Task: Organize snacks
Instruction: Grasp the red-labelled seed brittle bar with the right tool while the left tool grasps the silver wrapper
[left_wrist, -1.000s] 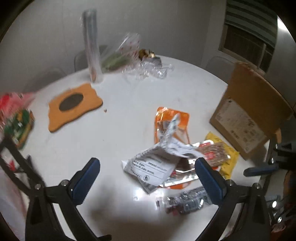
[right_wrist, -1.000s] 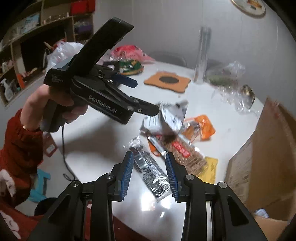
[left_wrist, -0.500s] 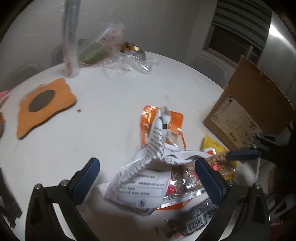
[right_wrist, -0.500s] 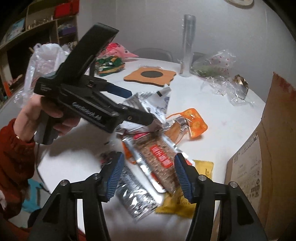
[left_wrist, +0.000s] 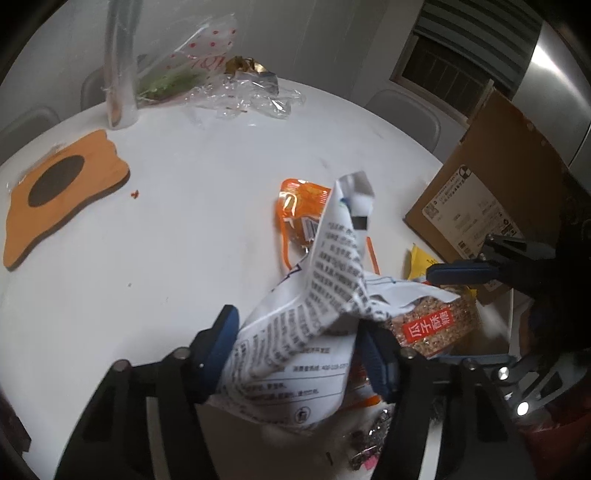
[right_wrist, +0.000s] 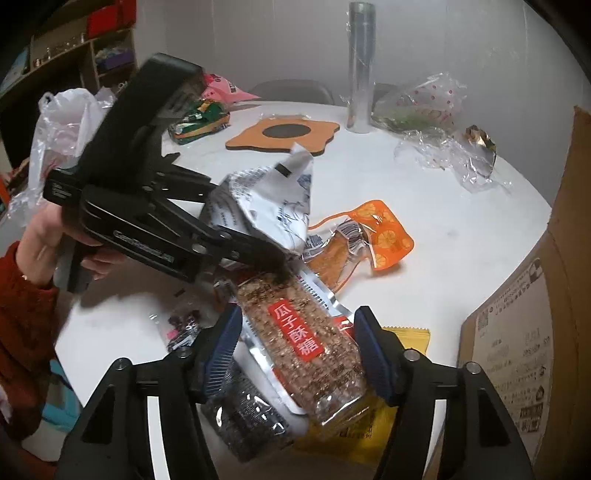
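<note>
Fingers of left gripper (left_wrist: 295, 354) clamp the white printed snack bag (left_wrist: 295, 350); right gripper (right_wrist: 297, 350) fingers apart, straddling the seed brittle pack (right_wrist: 303, 347) on the table (left_wrist: 184, 221).

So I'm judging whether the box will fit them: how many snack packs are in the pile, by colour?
White printed bag: 1
Orange pack: 1
Yellow pack: 1
Clear brittle pack with a red label: 1
Dark foil pack: 1
Total: 5 visible; the overlaps may hide more.
</note>
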